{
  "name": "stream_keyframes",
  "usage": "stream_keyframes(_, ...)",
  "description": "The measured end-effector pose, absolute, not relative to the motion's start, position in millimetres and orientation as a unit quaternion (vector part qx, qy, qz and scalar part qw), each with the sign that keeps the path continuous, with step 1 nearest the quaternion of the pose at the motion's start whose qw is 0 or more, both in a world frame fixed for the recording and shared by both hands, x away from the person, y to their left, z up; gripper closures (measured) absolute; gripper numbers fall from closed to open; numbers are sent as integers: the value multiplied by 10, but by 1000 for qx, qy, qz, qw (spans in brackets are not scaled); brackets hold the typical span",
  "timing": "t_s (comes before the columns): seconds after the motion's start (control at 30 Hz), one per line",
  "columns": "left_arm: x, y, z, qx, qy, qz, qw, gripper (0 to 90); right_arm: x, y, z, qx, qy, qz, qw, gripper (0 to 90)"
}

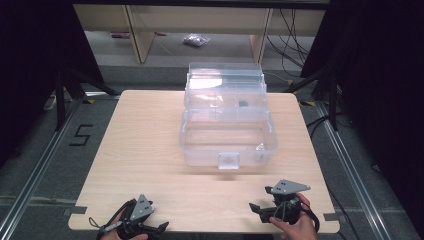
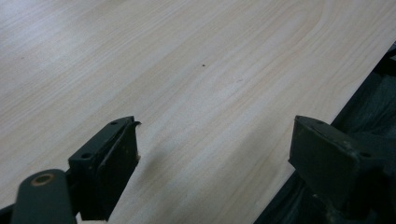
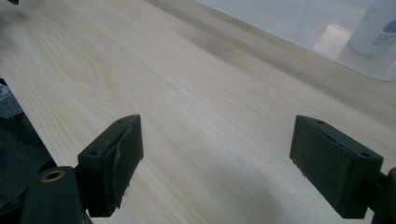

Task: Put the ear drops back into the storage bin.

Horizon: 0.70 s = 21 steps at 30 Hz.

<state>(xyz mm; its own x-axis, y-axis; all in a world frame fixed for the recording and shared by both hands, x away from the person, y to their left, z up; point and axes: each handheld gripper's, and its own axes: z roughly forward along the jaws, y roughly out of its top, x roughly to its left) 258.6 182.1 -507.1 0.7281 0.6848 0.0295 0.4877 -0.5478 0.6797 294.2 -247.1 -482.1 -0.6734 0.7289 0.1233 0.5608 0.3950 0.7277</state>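
A pale wood-grain desk [image 1: 150,150] stands on grey carpet, with dark curtains at either side and shelving legs beyond it. At its near left corner the left tongs [image 1: 159,228] rest low over bare wood, jaws spread wide with nothing between them; their own view shows only desk grain and the desk edge. Toward the middle, at the far half of the desk, sits a clear plastic storage box [image 1: 227,135], its lid [image 1: 225,82] tipped up and back and a small latch tab on its near wall. A white bottle [image 3: 380,28] stands inside near its right corner. At the near right the right tongs [image 1: 256,208] also stand wide and empty, pointed across the desk, well apart from the box. The box looks light, thin-walled and slick, likely to flex or slide if pinched on a flat face. Its rim, or the latch tab, seems the surest hold.
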Motion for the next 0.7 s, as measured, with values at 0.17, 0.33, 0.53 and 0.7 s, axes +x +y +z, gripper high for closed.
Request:
stream_keyframes(0.17,2587,1821,-5073,868,338,147,334,150,2878,-2492,-4842,380,834,385,112,182)
stream_keyframes(0.33,2588,1822,-5071,867,338,147,335,150,2837,-2510,-4860,384,837,372,114,174)
stream_keyframes(0.53,2583,1816,-5074,866,343,144,335,149,2830,-2510,-4879,384,841,363,115,175)
stream_keyframes(0.7,2585,1814,-5078,866,343,144,335,149,2793,-2502,-4888,397,841,349,118,168)
